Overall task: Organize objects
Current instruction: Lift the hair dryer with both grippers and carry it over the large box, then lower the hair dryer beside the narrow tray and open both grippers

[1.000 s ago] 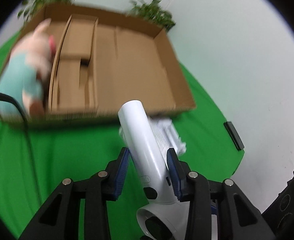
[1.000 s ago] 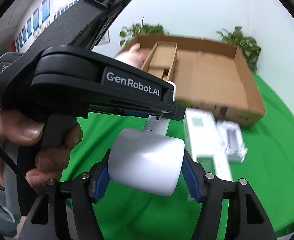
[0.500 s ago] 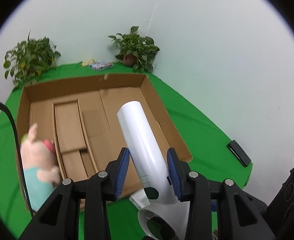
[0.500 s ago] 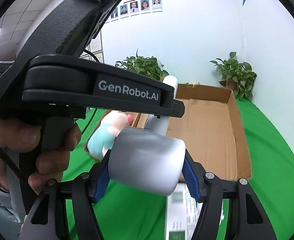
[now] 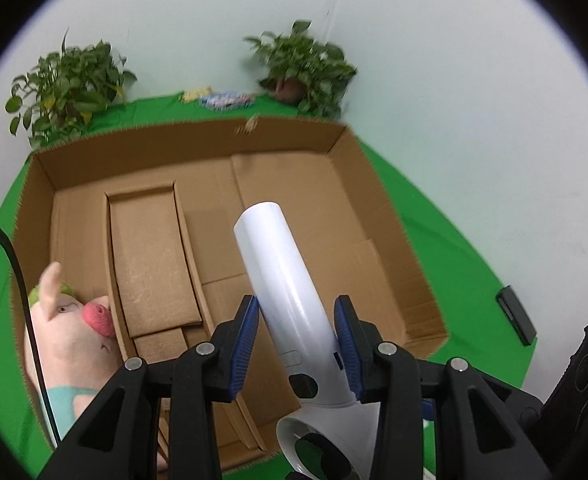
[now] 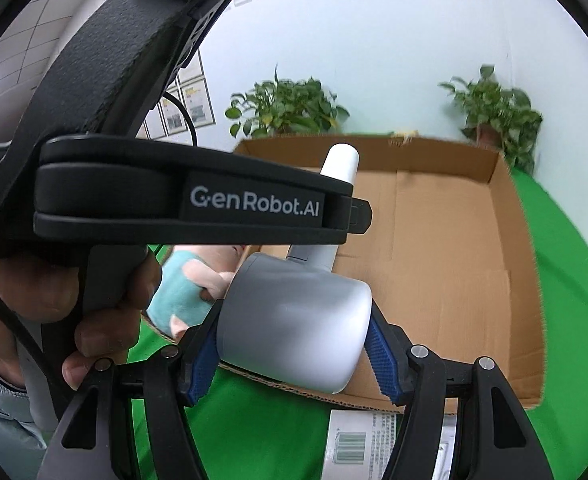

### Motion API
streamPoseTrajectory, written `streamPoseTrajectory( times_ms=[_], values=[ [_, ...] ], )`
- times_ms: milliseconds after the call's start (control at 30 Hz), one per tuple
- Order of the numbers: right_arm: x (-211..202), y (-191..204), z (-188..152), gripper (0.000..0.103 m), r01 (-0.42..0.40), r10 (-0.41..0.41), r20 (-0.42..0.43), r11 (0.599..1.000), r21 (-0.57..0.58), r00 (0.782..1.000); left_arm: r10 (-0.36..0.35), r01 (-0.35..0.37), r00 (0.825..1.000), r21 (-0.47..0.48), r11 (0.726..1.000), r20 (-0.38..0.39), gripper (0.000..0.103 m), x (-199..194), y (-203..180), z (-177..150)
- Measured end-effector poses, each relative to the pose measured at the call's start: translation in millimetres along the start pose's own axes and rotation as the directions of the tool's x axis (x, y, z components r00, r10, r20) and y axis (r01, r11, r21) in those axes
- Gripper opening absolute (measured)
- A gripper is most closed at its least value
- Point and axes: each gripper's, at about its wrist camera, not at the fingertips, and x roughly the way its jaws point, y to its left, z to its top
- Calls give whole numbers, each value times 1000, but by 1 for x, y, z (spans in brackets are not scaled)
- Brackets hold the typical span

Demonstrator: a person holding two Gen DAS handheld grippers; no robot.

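Observation:
Both grippers hold one white hair dryer above the near side of a shallow open cardboard box [image 5: 394, 216]. My left gripper [image 5: 297, 340] is shut on the dryer's handle [image 5: 281, 276], which points up and away over the box floor. My right gripper [image 6: 291, 344] is shut on the dryer's grey-white barrel [image 6: 294, 320]; the handle [image 6: 340, 164] shows beyond it. A pink plush pig [image 5: 67, 332] in a teal outfit lies in the box's left compartment, seen as a pink and teal patch [image 6: 185, 288] in the right wrist view.
Cardboard dividers [image 5: 149, 256] stand in the box's left half. Two potted plants [image 5: 69, 84] [image 5: 306, 68] stand at the back of the green cloth [image 5: 454, 256]. A white carton with a barcode [image 6: 358, 440] lies in front of the box. A black remote [image 5: 516, 314] lies at the right. A person's hand [image 6: 93, 304] grips the left tool.
Both grippers carried the hair dryer up and forward, from in front of the box to above its near side. The white cartons dropped out of the left wrist view.

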Motion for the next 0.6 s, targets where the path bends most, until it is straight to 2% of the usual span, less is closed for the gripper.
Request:
streamPoseTrajectory(
  times_ms=[300,600],
  values=[
    [69,-32,-20,62,-48,57,-120,996,77,991,70,-70,988,8,998,-138,38,67,10,-9],
    [105,-50,-30,60,-39,70,-208,988,149,976,107,-101,965,37,994,-238,36,99,10,-14]
  ],
)
